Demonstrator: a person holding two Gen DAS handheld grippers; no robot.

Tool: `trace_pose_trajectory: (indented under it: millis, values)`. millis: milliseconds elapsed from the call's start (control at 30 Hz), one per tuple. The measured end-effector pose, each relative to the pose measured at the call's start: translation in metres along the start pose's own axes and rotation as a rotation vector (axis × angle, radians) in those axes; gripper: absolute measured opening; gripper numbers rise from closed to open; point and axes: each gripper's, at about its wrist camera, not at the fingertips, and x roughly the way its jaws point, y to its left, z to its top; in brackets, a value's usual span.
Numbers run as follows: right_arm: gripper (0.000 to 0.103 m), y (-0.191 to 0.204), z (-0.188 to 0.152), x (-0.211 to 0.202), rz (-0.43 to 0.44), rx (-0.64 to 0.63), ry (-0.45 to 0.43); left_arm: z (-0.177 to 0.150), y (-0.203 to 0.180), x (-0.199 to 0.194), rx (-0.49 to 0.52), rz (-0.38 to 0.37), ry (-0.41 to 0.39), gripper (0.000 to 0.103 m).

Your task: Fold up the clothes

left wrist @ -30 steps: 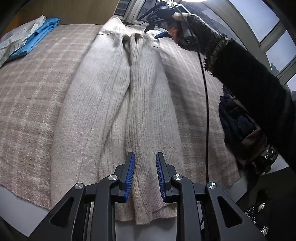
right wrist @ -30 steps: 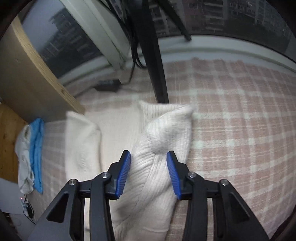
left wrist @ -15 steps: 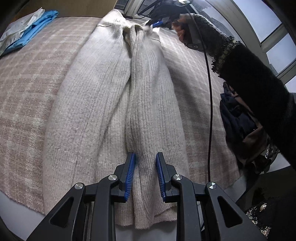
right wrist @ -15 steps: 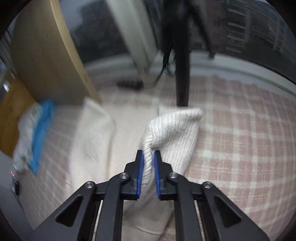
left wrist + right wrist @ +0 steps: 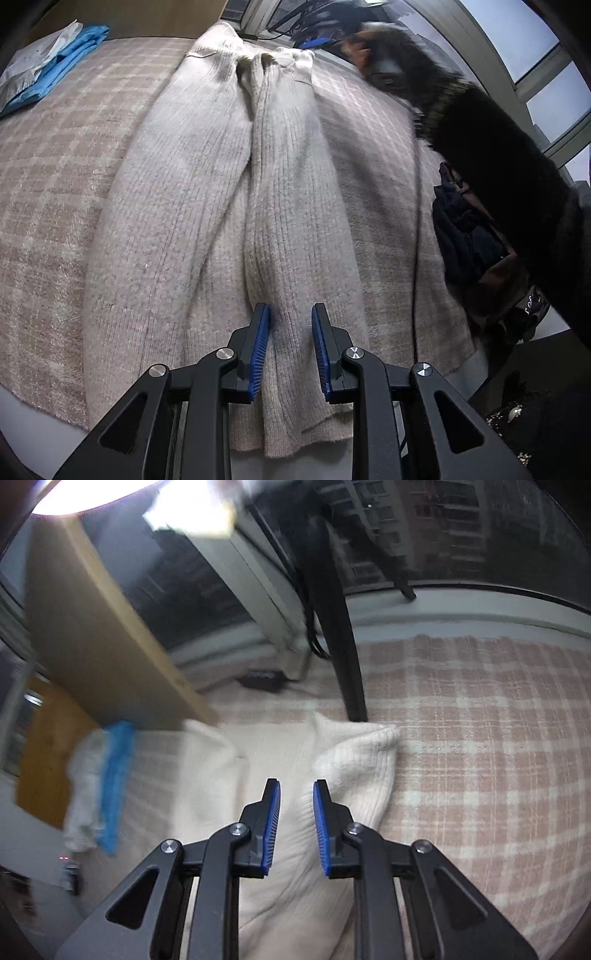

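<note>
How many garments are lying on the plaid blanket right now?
3: the cream knit sweater stretched along the blanket's middle, plus a blue folded garment and a white one stacked at its far left corner. More may be hidden.

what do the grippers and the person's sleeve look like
Both the left gripper and right gripper have black angular linkage arms with silver pivot screws and ribbed blue pads. The sleeve is dark and fuzzy. A thin black cable hangs below it.
</note>
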Motion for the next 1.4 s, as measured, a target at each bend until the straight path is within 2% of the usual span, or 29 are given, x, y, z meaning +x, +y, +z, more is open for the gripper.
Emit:
trace_pose_trajectory:
  millis: [67,167,300,400,467,533,633,767,900,1000,1100,1167,1200,1233,1267,1333,1400]
  values:
    - [0.019,-0.002,0.001,0.022,0.01,0.007,0.036,-0.002,0.0,-0.004,-0.006,-0.001,-0.006,0.021]
    - [0.019,0.006,-0.004,0.028,0.063,-0.023,0.042,-0.005,0.002,-0.015,-0.025,0.002,-0.021,0.021]
    - [0.019,0.017,-0.02,-0.015,0.166,-0.045,0.038,0.006,0.01,-0.05,-0.021,0.03,-0.081,0.021]
    - [0.019,0.021,-0.05,-0.065,0.222,-0.072,0.039,0.012,0.029,-0.081,0.017,0.099,-0.127,0.021]
    - [0.019,0.02,-0.082,-0.098,0.247,-0.084,0.064,0.018,0.05,-0.102,0.039,0.146,-0.146,0.021]
    - [0.021,0.016,-0.127,-0.128,0.25,-0.076,0.085,0.022,0.075,-0.114,0.052,0.171,-0.14,0.021]
    - [0.025,0.008,-0.199,-0.159,0.239,-0.038,0.103,0.025,0.095,-0.102,0.075,0.149,-0.102,0.021]
    - [0.025,0.012,-0.301,-0.166,0.149,0.039,0.098,0.026,0.092,-0.073,0.166,0.076,-0.031,0.021]
    - [0.025,0.02,-0.358,-0.144,0.077,0.109,0.11,0.02,0.081,-0.043,0.267,0.044,0.038,0.021]
    - [0.025,0.032,-0.376,-0.123,0.011,0.101,0.125,0.009,0.065,-0.025,0.336,0.04,0.057,0.022]
    - [0.025,0.045,-0.384,-0.122,-0.053,0.032,0.121,0.002,0.053,-0.021,0.4,0.081,0.036,0.023]
    - [0.025,0.043,-0.382,-0.129,-0.047,0.039,0.121,0.003,0.056,-0.027,0.383,0.098,0.025,0.025]
    - [0.031,0.042,-0.381,-0.132,-0.043,0.035,0.115,0.004,0.06,-0.03,0.364,0.109,0.021,0.026]
    - [0.047,0.041,-0.381,-0.133,-0.042,0.028,0.112,0.004,0.064,-0.032,0.344,0.12,0.019,0.027]
    - [0.053,0.04,-0.382,-0.133,-0.037,0.02,0.11,0.004,0.068,-0.034,0.324,0.132,0.018,0.028]
    - [0.054,0.041,-0.384,-0.13,-0.024,-0.006,0.121,0.002,0.072,-0.031,0.309,0.144,0.035,0.034]
    - [0.054,0.046,-0.387,-0.125,-0.01,-0.04,0.133,-0.002,0.071,-0.026,0.307,0.149,0.05,0.034]
